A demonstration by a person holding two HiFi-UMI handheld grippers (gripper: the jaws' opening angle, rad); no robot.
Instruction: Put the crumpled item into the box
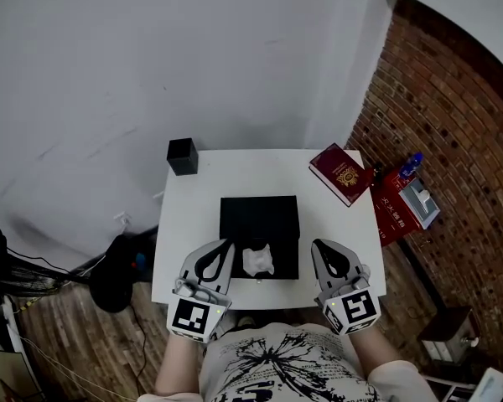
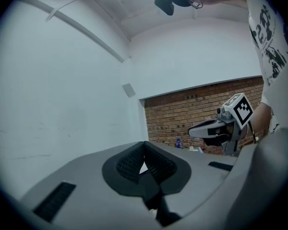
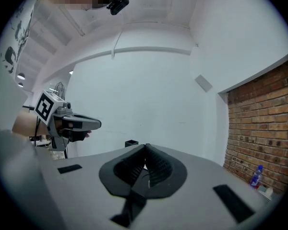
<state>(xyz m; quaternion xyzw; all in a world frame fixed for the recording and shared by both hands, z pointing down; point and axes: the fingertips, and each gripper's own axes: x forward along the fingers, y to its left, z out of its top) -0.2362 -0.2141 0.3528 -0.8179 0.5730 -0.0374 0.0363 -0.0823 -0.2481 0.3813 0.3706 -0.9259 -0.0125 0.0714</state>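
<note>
A black flat box [image 1: 259,214] lies in the middle of the white table [image 1: 184,224]. A crumpled white item [image 1: 258,260] rests on the box's black surface at its near edge. My left gripper [image 1: 225,246] hovers just left of the item, jaws shut and nothing held. To the right of the box hangs my right gripper [image 1: 318,246], also shut and empty. In the left gripper view the ribbed pads [image 2: 134,163] meet at the tip and the right gripper [image 2: 216,128] shows across. The right gripper view shows its pads [image 3: 158,164] closed together and the left gripper [image 3: 72,123] at the left.
A small black square container [image 1: 183,156] stands at the table's far left corner. A dark red book [image 1: 341,173] lies at the far right corner. Right of the table, by the brick wall [image 1: 453,141], sit a red box [image 1: 394,208] and a blue bottle [image 1: 411,165].
</note>
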